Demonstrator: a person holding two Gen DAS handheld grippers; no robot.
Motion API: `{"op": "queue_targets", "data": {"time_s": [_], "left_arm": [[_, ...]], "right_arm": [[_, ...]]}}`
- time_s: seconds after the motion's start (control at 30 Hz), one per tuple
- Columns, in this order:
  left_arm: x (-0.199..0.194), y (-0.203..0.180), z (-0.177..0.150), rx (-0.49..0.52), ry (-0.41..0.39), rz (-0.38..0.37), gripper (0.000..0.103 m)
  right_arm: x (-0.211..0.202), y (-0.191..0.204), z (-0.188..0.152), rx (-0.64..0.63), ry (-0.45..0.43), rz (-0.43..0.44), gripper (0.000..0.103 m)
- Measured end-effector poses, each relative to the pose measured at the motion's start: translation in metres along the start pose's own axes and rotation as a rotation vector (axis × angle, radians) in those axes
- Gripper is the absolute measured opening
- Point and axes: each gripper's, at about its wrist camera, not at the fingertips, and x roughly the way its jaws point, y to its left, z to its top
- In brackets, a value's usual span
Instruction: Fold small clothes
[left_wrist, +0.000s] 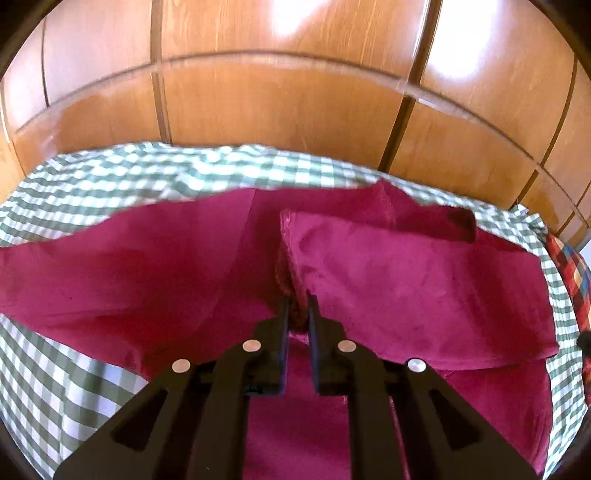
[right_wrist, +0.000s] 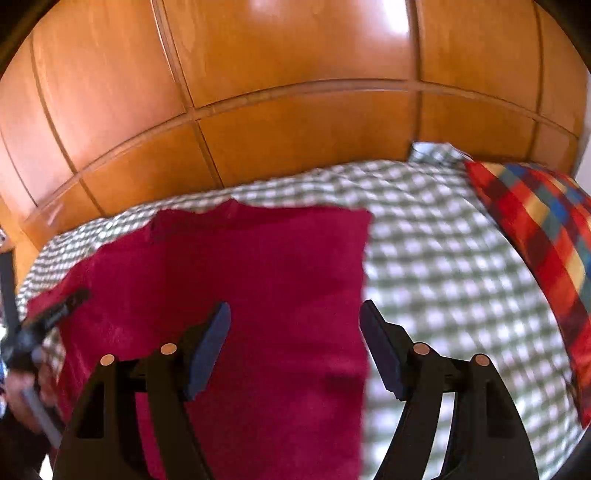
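A crimson garment (left_wrist: 406, 280) lies on the green-and-white checked bedcover (left_wrist: 74, 177). Its right part is folded over toward the middle. My left gripper (left_wrist: 297, 299) is shut on a bunched edge of the garment near its centre fold. In the right wrist view the same garment (right_wrist: 258, 277) lies flat with a straight right edge. My right gripper (right_wrist: 295, 314) is open above the garment's right side, holding nothing. The left gripper (right_wrist: 55, 314) shows at the garment's left edge, held by a hand.
A wooden panelled wardrobe (left_wrist: 295, 92) stands right behind the bed. A red, yellow and blue checked pillow (right_wrist: 535, 240) lies at the right end of the bed. The checked bedcover (right_wrist: 443, 277) extends right of the garment.
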Motion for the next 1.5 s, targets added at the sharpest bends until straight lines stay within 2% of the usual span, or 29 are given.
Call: {"op": "queue_targets", "data": {"time_s": [0.1,0.17,0.2,0.27,0.37,0.43,0.5,0.57,0.67,0.77,0.87,1.0,1.23,1.33,1.5], "left_arm": [[0.005,-0.003,-0.001,0.006,0.019,0.032,0.010],[0.020,-0.003,-0.007,0.022,0.066,0.065,0.015],[0.027,-0.002,-0.011,0.027,0.076,0.074,0.015],[0.030,-0.005,-0.016,0.069,0.047,0.098,0.016],[0.031,-0.013,-0.017,0.108,0.037,0.146,0.018],[0.030,-0.011,-0.016,0.089,0.040,0.139,0.021],[0.024,-0.001,-0.014,0.031,0.049,0.121,0.031],[0.012,0.007,-0.016,-0.033,0.048,0.096,0.045],[-0.006,0.016,-0.027,-0.074,0.029,0.076,0.046],[-0.024,0.027,-0.040,-0.109,0.015,0.064,0.046],[-0.043,0.039,-0.051,-0.137,-0.004,0.069,0.046],[-0.068,0.061,-0.065,-0.155,-0.035,0.115,0.050],[-0.094,0.125,-0.085,-0.238,-0.042,0.196,0.056],[-0.100,0.162,-0.092,-0.307,-0.031,0.228,0.056],[-0.108,0.226,-0.097,-0.449,-0.023,0.240,0.060]], "right_arm": [[0.044,0.007,0.008,0.014,0.065,-0.061,0.071],[0.076,0.008,-0.004,0.006,0.145,-0.134,0.072],[0.085,0.009,-0.010,-0.004,0.154,-0.145,0.075],[0.083,0.014,-0.019,-0.040,0.081,-0.172,0.077],[0.079,0.015,-0.020,-0.036,0.067,-0.180,0.078],[0.076,0.016,-0.019,-0.046,0.068,-0.203,0.084],[0.069,0.020,-0.017,-0.058,0.067,-0.235,0.087],[0.058,0.022,-0.017,-0.050,0.065,-0.221,0.087],[0.026,0.038,-0.026,-0.090,0.011,-0.228,0.089],[0.002,0.048,-0.036,-0.091,-0.023,-0.194,0.091],[-0.026,0.067,-0.050,-0.108,-0.057,-0.165,0.091],[-0.050,0.091,-0.067,-0.155,-0.096,-0.153,0.091],[-0.088,0.137,-0.099,-0.251,-0.129,-0.091,0.092],[-0.097,0.155,-0.108,-0.293,-0.135,-0.066,0.092],[-0.109,0.182,-0.121,-0.356,-0.141,-0.017,0.094]]}}
